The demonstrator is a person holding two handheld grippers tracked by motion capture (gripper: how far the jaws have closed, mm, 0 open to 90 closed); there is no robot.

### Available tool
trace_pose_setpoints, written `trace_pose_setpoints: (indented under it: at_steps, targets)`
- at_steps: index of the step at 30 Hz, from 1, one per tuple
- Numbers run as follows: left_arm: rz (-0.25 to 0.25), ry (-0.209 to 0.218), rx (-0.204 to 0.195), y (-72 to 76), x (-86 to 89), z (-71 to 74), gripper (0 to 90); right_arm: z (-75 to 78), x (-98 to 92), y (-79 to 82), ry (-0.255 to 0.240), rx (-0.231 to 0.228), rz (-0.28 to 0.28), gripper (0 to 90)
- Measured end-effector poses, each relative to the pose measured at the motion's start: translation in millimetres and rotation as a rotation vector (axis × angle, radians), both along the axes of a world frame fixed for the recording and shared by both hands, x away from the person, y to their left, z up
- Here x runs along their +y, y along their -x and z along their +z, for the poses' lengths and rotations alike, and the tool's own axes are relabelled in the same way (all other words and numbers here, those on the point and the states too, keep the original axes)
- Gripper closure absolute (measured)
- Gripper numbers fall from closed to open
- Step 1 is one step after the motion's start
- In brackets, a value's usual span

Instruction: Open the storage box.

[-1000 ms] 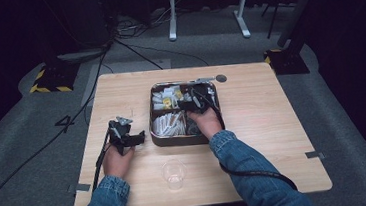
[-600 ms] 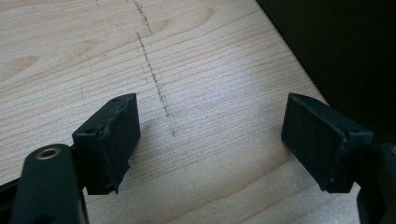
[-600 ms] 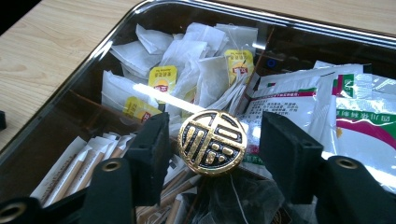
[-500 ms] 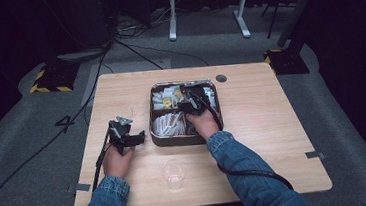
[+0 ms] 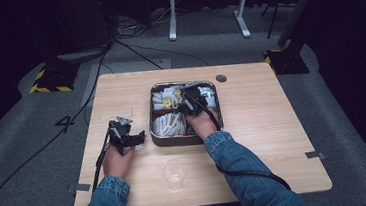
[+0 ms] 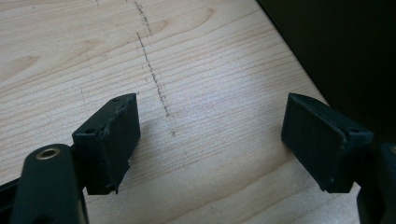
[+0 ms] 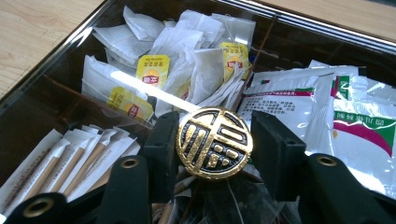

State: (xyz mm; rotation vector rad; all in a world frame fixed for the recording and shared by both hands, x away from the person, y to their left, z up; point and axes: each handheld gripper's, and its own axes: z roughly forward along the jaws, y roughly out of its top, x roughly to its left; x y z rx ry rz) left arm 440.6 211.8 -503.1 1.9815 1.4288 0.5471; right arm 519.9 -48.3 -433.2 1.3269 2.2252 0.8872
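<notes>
A dark metal box stands at the table's middle with a see-through lid. My right gripper is over it, shut on the lid's round gold and black knob, one jaw pressed against each side. Under the lid lie tea bags with yellow tags, white sachets with red and green print and paper-wrapped sticks. My left gripper rests low on the table just left of the box, open, with bare wood between its jaws.
A clear glass cup stands near the table's front edge, between the two forearms. A round grommet hole sits at the back of the table. Cables trail from both grippers off the front and left.
My right gripper has shifted slightly left over the box. The left gripper has not moved.
</notes>
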Motion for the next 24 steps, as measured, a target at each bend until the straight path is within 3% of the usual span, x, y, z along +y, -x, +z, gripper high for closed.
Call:
trace_pose_setpoints:
  at_steps: [5, 24]
  targets:
    - [0.0, 0.0, 0.0, 0.0, 0.0, 0.0, 20.1, -1.2, -1.3, 0.3, -0.003, -0.012, 0.027, 57.3]
    - [-0.001, -0.002, -0.001, -0.1, 0.2, 0.1, 20.1, -2.9, -2.8, 2.7, -0.031, -0.038, 0.018, 58.2]
